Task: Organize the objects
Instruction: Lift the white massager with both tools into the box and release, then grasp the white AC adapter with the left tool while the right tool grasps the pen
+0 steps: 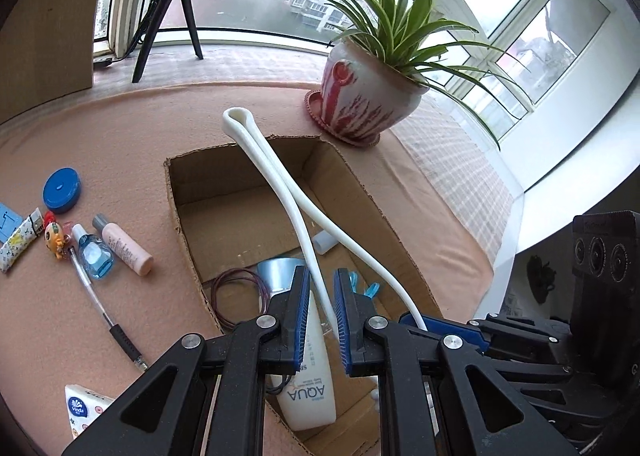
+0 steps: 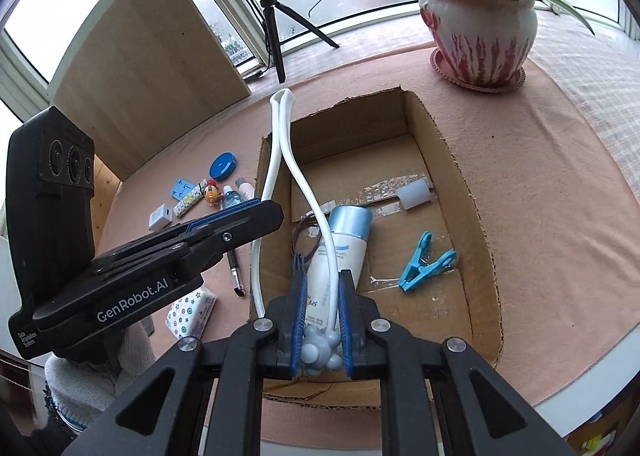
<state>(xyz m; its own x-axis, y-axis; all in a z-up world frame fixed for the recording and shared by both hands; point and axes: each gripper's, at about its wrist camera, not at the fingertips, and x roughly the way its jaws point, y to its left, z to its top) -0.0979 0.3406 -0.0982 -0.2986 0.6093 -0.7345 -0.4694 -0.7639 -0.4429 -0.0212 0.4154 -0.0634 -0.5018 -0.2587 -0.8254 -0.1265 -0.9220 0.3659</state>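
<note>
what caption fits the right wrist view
Both grippers hold a folded white strap over a cardboard box.

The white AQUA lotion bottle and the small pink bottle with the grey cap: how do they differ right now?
The white AQUA lotion bottle lies inside the cardboard box; the small pink bottle with the grey cap lies on the pink cloth outside it. The AQUA bottle looks larger and has a light blue cap; the pink one is slimmer. The AQUA bottle sits under the held white cord; the pink bottle lies beside a blue bottle. Both lie on their sides.
</note>
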